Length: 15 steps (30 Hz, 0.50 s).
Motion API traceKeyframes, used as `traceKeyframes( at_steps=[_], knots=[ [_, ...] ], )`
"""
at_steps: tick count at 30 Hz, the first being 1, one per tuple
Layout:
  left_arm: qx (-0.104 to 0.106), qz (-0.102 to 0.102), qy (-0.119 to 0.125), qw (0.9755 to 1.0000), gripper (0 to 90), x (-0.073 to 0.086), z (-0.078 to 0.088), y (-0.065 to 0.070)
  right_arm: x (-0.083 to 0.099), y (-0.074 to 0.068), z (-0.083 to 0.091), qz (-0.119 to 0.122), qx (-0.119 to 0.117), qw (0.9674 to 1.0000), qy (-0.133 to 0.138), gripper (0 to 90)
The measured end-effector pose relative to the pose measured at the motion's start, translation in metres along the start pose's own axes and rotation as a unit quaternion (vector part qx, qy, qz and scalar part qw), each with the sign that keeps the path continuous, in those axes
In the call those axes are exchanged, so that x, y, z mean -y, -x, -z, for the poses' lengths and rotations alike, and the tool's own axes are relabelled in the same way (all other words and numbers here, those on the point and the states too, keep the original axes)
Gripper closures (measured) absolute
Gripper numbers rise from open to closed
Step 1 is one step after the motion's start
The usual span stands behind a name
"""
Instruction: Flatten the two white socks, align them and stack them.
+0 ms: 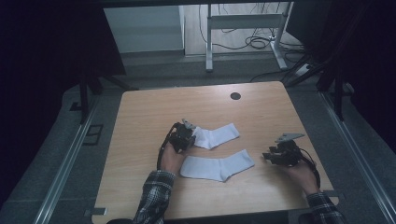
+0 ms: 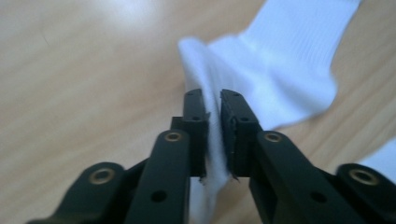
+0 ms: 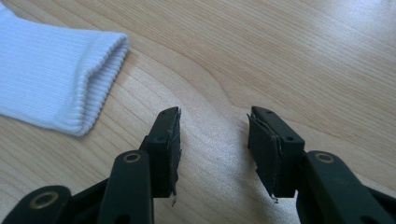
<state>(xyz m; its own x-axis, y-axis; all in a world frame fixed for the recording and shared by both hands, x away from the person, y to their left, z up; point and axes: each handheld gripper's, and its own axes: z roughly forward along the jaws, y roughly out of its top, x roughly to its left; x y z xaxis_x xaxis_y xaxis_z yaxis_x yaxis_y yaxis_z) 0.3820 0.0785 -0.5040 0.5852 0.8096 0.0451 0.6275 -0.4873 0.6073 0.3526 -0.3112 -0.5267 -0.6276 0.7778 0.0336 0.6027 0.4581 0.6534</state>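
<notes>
Far sock (image 1: 215,136) lies flat mid-table, its toe end bunched up between the pads of the left gripper (image 2: 212,114), which pinches a fold of fabric, probably to drag or lift it toward its mate. Near sock (image 1: 217,168) lies just in front, untouched. Right gripper (image 3: 214,140) hovers jaws apart and empty beside that sock's cuff, likely waiting its turn over the wooden table (image 1: 140,140).

The table (image 1: 140,140) is light brown wood with round corners and a small dark hole (image 1: 235,96) near its far edge. The floor (image 1: 56,154) around it is grey. Behind it stands a desk frame (image 1: 243,28) with white legs, and black cables (image 1: 257,42) lie there. The sides of the room are dark.
</notes>
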Motion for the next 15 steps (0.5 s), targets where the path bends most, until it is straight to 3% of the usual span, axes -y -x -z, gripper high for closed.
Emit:
traceKeyframes(
  at_steps=[3, 7, 11, 15],
  knots=[
    [-0.017, -0.011, 0.015, 0.9997, 57.4, 0.006, 0.006, -0.001, 0.0, 0.0, 0.0, 0.002, 0.001, 1.0, 0.001, 52.3],
    [-0.013, 0.033, 0.058, 0.9977, 47.0, 0.007, 0.027, -0.019, 0.0, 0.0, 0.0, 0.001, 0.001, 1.0, -0.001, 52.0],
    [-0.03, 0.056, 0.061, 0.9961, 42.6, 0.012, 0.032, -0.032, -0.001, 0.0, 0.0, 0.004, 0.001, 1.0, -0.002, 51.6],
    [-0.027, 0.071, 0.048, 0.9959, 41.5, 0.026, 0.019, -0.038, -0.001, 0.0, -0.001, 0.004, 0.002, 1.0, -0.003, 51.3]
  ],
)
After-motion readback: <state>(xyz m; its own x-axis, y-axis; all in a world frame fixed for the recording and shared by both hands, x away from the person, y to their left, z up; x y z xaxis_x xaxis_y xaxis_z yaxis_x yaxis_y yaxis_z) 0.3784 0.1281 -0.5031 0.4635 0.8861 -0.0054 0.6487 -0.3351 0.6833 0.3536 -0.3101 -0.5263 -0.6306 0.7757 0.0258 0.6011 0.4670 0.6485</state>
